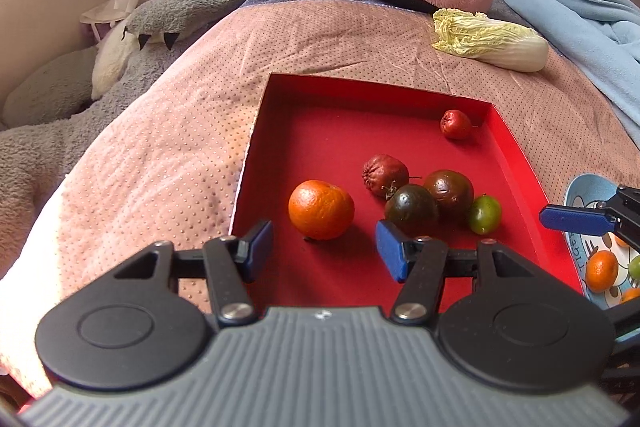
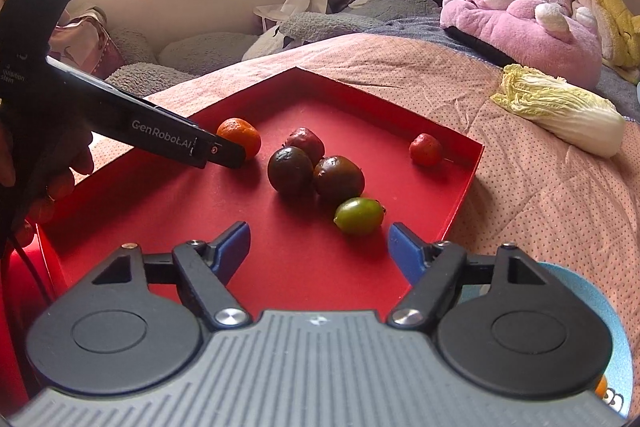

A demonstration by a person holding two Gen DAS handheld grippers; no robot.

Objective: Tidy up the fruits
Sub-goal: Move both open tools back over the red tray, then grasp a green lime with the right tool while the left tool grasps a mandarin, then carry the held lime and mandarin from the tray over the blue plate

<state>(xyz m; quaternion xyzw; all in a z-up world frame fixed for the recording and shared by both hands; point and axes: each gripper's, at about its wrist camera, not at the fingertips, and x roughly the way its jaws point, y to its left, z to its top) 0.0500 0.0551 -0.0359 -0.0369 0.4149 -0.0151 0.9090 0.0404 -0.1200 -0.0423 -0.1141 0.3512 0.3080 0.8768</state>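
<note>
Left gripper (image 1: 324, 251) half open, empty — you bring it down around orange (image 1: 321, 209) just ahead in red tray (image 1: 516, 155). Right gripper (image 2: 318, 247) open, empty — green fruit (image 2: 359, 215) close ahead. You avoid dark fruits (image 2: 316, 171) behind.

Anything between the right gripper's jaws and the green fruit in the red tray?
Nothing: in the right wrist view, only bare red tray floor separates the right gripper from the green fruit.
</note>
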